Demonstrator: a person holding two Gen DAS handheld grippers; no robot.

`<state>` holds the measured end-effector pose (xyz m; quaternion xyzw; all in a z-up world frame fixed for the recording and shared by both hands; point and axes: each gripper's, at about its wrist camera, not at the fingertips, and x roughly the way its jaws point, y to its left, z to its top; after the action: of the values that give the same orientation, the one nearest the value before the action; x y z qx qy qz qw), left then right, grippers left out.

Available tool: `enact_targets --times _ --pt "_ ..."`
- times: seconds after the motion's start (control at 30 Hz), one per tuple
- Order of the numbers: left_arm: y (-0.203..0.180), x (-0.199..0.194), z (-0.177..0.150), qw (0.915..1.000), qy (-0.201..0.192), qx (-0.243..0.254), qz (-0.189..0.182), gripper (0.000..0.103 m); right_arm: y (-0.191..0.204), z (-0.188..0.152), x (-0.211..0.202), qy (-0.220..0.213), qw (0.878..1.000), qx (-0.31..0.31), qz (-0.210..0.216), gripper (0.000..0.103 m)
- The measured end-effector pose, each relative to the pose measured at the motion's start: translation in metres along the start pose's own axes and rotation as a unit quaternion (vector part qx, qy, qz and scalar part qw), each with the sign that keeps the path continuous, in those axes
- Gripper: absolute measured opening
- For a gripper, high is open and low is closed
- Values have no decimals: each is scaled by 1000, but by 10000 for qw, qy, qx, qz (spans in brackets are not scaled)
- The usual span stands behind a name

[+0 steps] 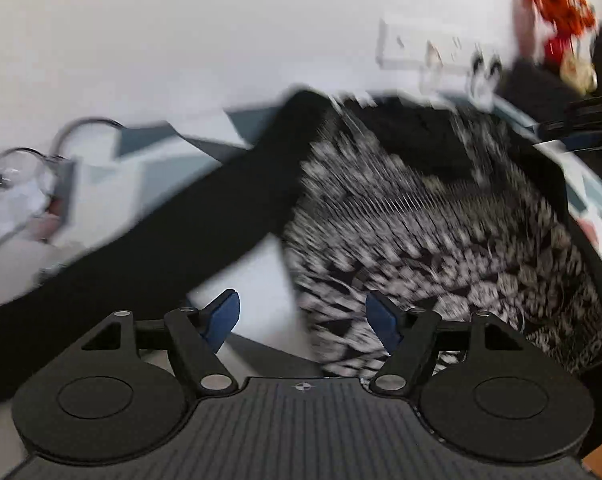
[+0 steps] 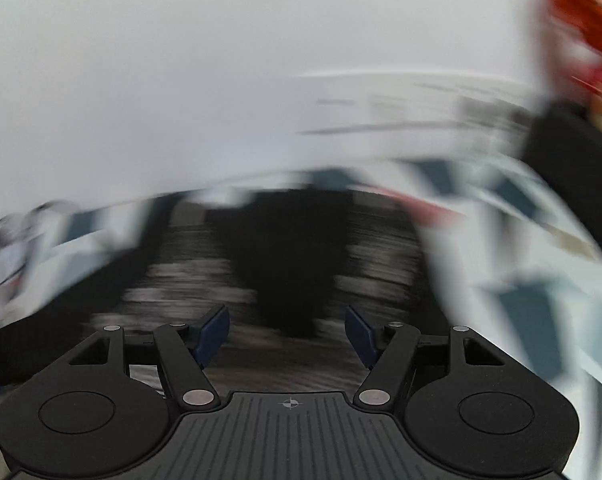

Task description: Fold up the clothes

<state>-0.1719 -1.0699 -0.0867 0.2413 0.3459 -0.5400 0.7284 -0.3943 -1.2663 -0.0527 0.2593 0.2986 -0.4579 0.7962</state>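
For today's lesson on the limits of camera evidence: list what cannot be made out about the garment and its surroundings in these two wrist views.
- Right wrist view: motion blur smears the black-and-white garment; its pattern and folds are unreadable.
- Left wrist view: the garment runs off the right edge and under the left gripper; its whole shape is unknown.
- Left wrist view: the orange-red object is too blurred to identify.

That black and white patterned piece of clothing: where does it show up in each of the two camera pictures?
Left wrist view: the patterned garment fills the centre and right, with a plain black sleeve stretching away to the lower left.
Right wrist view: the same garment lies blurred in the middle, just beyond the fingertips.
Shared landmark: the orange-red decoration on the wall, top right in both.
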Motion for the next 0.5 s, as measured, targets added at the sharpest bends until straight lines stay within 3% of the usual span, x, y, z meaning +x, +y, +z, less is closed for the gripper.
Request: enact_targets --times 0.1,0.17,0.23,0.3,0.5 --pt "-22 17 -5 9994 303 178 -34 73 -71 -26 -15 295 9971 402 -569 61" --pt "-31 23 -8 9985 418 351 57 81 -95 -50 -18 537 9945 365 -816 62" --pt "-41 28 -12 9971 532 524 148 84 -98 -70 -20 610 9926 276 -1012 66" --pt "-47 33 -15 9959 637 600 209 86 -93 -88 -20 679 9932 236 -913 67" --pt "-30 38 -20 9962 854 -100 102 91 -62 -113 -10 960 9933 -121 -637 78"
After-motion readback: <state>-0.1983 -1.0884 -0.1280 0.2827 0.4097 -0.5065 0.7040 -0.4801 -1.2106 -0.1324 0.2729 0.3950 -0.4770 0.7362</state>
